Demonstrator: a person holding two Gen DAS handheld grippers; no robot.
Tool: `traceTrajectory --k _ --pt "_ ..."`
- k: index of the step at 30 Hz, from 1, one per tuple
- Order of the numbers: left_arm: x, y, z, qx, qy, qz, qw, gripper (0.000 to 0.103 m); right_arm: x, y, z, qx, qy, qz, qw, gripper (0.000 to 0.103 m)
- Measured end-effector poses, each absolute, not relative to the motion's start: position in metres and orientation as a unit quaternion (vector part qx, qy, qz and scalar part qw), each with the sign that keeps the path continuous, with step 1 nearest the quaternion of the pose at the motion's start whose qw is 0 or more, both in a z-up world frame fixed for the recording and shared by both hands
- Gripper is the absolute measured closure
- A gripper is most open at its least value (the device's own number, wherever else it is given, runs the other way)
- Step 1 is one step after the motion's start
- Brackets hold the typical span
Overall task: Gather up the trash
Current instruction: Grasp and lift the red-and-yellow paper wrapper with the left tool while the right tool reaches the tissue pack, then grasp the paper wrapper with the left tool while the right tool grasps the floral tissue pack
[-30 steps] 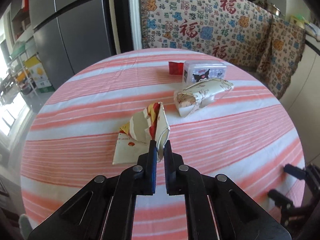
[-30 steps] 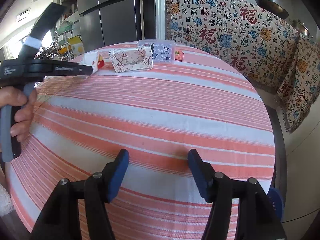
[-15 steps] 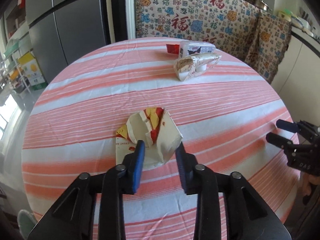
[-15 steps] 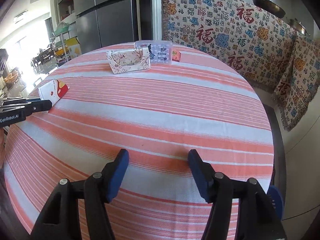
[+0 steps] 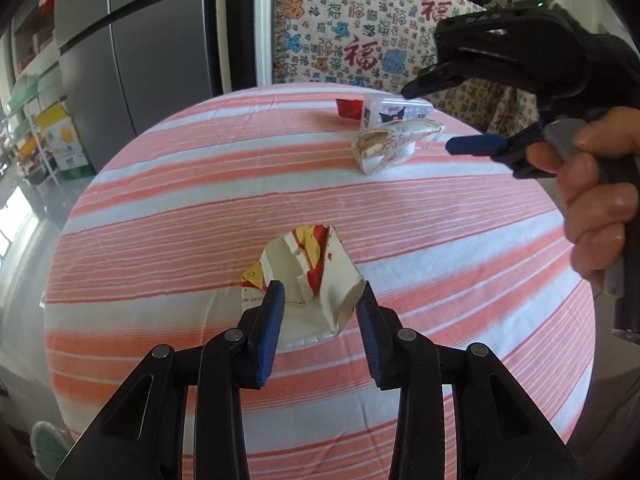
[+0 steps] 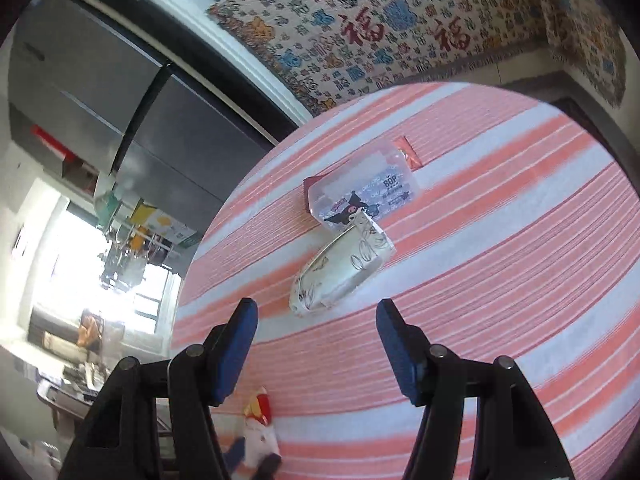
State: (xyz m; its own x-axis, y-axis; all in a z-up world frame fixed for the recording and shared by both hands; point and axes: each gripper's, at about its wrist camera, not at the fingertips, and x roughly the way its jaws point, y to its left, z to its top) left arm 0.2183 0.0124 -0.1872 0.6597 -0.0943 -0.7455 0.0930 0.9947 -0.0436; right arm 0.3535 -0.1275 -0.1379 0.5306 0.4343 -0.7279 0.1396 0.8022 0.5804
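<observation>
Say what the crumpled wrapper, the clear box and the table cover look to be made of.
Crumpled wrapper: probably matte printed paper or thin card, holding sharp creases.
Clear box: likely hard glossy plastic, translucent, with printed labels.
Table cover: apparently woven striped cloth, matte, with slight wrinkles.

The left tool [image 5: 320, 304] is built of black plastic arms with round silver screws at the joints, and each finger ends in a flat blue pad. The right tool [image 6: 316, 320] has the same black frame, silver screws and blue pads [image 6: 236, 344]. Seen from the left wrist, its bulky black body carries a small green light and a grey trigger under a bare hand [image 5: 596, 200].
</observation>
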Motion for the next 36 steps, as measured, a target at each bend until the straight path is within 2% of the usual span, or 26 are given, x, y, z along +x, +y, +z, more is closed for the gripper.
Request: traceTrajectory --k 3,5,6,7,10,14,18,21,23,25,26,31,36 --pt "0.221 0.015 -0.187 -0.005 0.411 -0.051 0.91 0.065 0.371 -0.121 -0.159 0.337 0.496 0.064 0.798 0.04" --pt "0.223 0.019 -0.188 -0.015 0.415 -0.053 0.908 0.065 0.375 -0.119 -0.169 0.345 0.504 0.054 0.79 0.053" --pt "0.224 0.021 -0.188 -0.021 0.417 -0.054 0.907 0.065 0.376 -0.119 -0.173 0.343 0.508 0.059 0.788 0.073" --pt "0.223 0.022 -0.187 -0.025 0.418 -0.055 0.906 0.065 0.375 -0.119 -0.174 0.337 0.513 0.074 0.786 0.081" --pt "0.222 0.025 -0.185 -0.031 0.418 -0.057 0.906 0.066 0.363 -0.124 -0.167 0.294 0.521 0.108 0.794 0.09" --pt "0.222 0.023 -0.186 -0.031 0.421 -0.062 0.904 0.066 0.334 -0.157 -0.168 0.274 0.548 0.155 0.775 0.091" --pt "0.222 0.016 -0.188 -0.021 0.424 -0.062 0.903 0.066 0.319 -0.206 -0.174 0.24 0.563 0.115 0.783 0.091" --pt "0.222 0.011 -0.19 -0.014 0.426 -0.063 0.903 0.066 0.312 -0.233 -0.175 0.219 0.56 0.085 0.795 0.088" --pt "0.221 0.009 -0.192 -0.009 0.427 -0.062 0.902 0.066 0.307 -0.245 -0.175 0.206 0.558 0.069 0.801 0.081" --pt "0.221 0.009 -0.193 -0.008 0.429 -0.061 0.901 0.066 0.3 -0.25 -0.169 0.159 0.544 0.056 0.822 0.045" --pt "0.221 0.009 -0.194 -0.008 0.43 -0.06 0.901 0.066 0.295 -0.245 -0.166 0.123 0.533 0.053 0.836 0.039" --pt "0.223 0.008 -0.194 -0.013 0.43 -0.062 0.901 0.066 0.274 -0.176 -0.166 -0.002 0.501 0.114 0.858 0.037" --pt "0.218 0.01 -0.195 -0.01 0.43 -0.064 0.9 0.066 0.279 -0.13 -0.174 -0.066 0.459 0.105 0.88 0.038"
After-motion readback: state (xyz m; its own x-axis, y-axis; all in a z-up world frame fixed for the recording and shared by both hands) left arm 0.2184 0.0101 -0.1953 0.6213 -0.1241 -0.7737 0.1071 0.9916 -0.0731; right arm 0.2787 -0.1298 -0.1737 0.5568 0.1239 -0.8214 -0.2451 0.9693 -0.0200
